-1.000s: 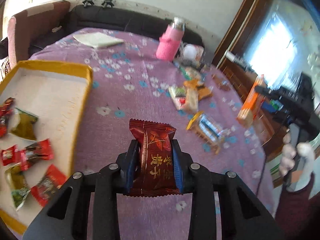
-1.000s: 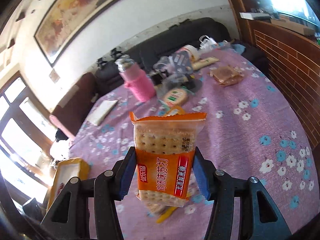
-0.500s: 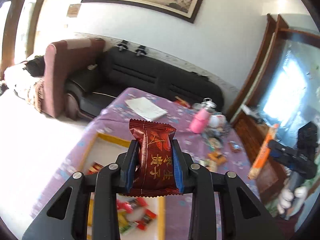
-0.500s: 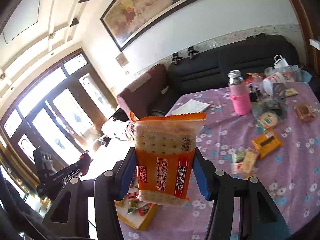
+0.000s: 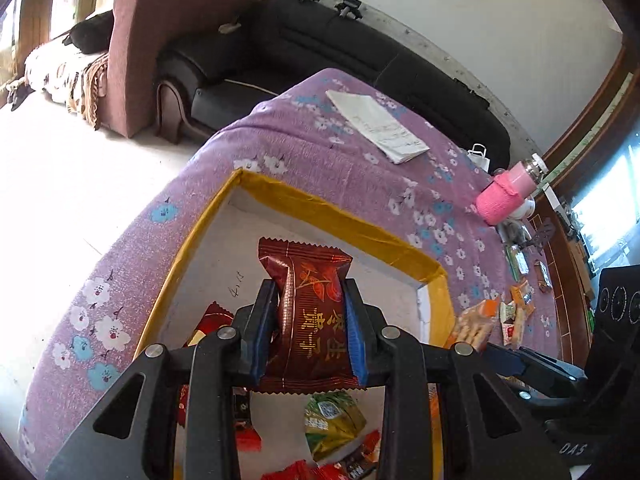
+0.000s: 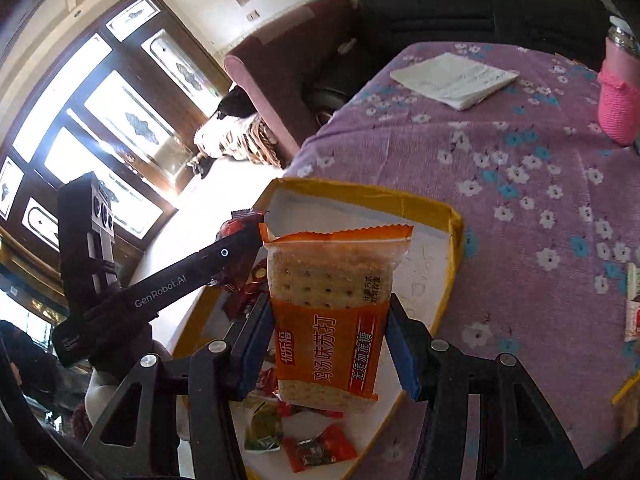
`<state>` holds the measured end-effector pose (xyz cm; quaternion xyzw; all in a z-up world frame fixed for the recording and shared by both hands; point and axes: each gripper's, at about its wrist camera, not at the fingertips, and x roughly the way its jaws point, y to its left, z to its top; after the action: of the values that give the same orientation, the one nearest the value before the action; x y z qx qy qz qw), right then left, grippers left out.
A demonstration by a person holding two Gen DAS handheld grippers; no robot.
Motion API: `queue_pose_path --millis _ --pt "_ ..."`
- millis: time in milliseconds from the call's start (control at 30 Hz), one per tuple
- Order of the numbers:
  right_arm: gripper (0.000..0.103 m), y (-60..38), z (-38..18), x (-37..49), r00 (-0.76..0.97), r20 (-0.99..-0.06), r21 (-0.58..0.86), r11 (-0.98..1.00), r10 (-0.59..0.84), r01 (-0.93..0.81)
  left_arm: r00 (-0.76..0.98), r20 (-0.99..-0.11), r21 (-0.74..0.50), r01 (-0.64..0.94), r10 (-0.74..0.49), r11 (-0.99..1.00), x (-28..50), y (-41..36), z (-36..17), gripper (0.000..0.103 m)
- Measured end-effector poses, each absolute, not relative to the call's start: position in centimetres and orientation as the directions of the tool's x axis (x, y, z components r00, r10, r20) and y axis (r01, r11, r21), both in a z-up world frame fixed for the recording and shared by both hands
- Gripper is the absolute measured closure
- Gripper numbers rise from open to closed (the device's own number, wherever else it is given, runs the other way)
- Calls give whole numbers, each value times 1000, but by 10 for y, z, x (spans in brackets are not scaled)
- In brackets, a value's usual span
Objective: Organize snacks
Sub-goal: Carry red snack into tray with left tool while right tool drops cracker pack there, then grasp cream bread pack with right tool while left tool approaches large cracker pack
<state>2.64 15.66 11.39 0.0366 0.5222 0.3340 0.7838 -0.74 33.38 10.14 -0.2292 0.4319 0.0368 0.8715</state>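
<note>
Much of the yellow-rimmed tray's (image 5: 328,210) contents is hidden behind the left gripper (image 5: 310,340) and dark red packet (image 5: 310,316).

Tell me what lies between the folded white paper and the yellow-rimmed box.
Nothing but bare flowered purple tablecloth between the folded white paper and the yellow-rimmed box; both wrist views show it, the right most plainly.

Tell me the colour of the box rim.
Yellow; the box rim shows best in the left wrist view.
</note>
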Motion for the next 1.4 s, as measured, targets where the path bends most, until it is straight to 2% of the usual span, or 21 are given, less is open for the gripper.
queue_pose_path --millis 267,367,500,533,633,700,767,867,900,933,1000,1067,1200,1400 --pt "46 185 74 37 224 -844 341 811 487 -475 594 -792 -367 -283 -138 886 -3 342 88 73" --pt "46 185 81 34 268 -824 327 806 499 -494 610 -783 -354 -271 -125 895 -10 339 96 72" --pt "46 163 117 16 344 -754 343 782 560 -521 651 -756 -315 -282 -60 906 -32 332 123 70" --pt "45 155 125 13 360 -738 348 779 570 -521 675 -737 -302 -278 -38 912 -40 328 132 61" --pt "42 128 148 4 415 -706 337 787 574 -517 764 -644 -264 -258 29 929 -74 307 161 42" --pt "41 103 156 -4 456 -691 321 803 561 -502 812 -584 -272 -207 10 940 -96 290 176 36" --pt "41 79 161 -12 489 -681 310 820 544 -481 834 -551 -294 -152 -37 944 -113 272 185 36" --pt "41 40 162 -21 524 -667 312 837 530 -449 855 -518 -221 -135 1 966 -139 240 196 36" --pt "41 25 161 -26 537 -664 312 845 521 -434 864 -502 -176 -146 39 974 -147 227 198 32" --pt "41 9 160 -31 548 -661 314 852 513 -419 870 -487 -138 -161 75 977 -153 216 200 22" --pt "40 -24 157 -38 569 -658 318 867 494 -385 880 -452 -72 -196 144 978 -166 194 203 12" --pt "40 -57 153 -40 593 -655 322 883 468 -341 875 -456 -35 -203 165 979 -170 176 199 8" --pt "37 -141 144 -39 651 -655 346 918 383 -192 834 -551 -136 -106 13 985 -166 151 176 7" --pt "35 -227 117 -35 659 -699 339 940 276 -34 754 -635 -224 30 -169 974 -152 107 140 7"
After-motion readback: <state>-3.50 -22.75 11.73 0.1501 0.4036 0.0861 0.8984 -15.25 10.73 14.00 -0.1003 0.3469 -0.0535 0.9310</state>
